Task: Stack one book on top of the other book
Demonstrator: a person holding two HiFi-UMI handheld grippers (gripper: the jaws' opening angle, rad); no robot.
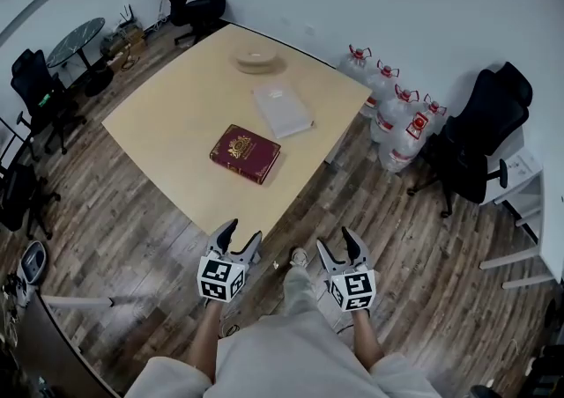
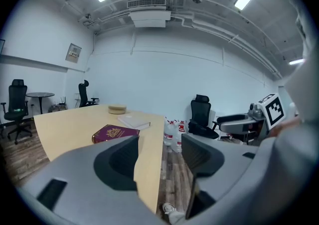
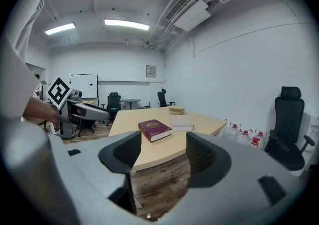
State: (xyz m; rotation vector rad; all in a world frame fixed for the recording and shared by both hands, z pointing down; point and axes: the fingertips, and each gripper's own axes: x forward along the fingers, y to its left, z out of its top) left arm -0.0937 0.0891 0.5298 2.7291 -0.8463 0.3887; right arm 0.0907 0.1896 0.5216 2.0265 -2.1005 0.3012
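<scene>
Office room, wood-plank floor, pale wooden table (image 1: 167, 123) in the middle, nothing under way on it yet. Far left: black office chairs (image 1: 35, 88) and a round glass table (image 1: 75, 40).

Left gripper (image 1: 244, 231) hangs short of the table's near edge, jaws apart, nothing between them but floor and table edge.

Maroon book (image 1: 245, 153) lies flat, cover up, near the centre of the table on my side. Its long axis runs upper left to lower right in the head view, and the spine looks to face me. Beyond it sits a round tan object (image 1: 256, 60); I can't tell what it is.

White book (image 1: 283, 109) lies flat, just beyond and right of the maroon one, apart from it. Its long axis runs mostly away from me, leaning right at the near end. So the two books sit at different angles.

Right gripper (image 1: 337, 242) is also released and empty, level with the left one, well apart from both books. Right of the table: water bottles (image 1: 397, 114) and another black chair (image 1: 476, 136).

Step as I judge it: reach in. I would take the nearer maroon book by its two short ends, one gripper each, lift it level, turn it to match the white book's long axis, then set it down square so no corner overhangs.
</scene>
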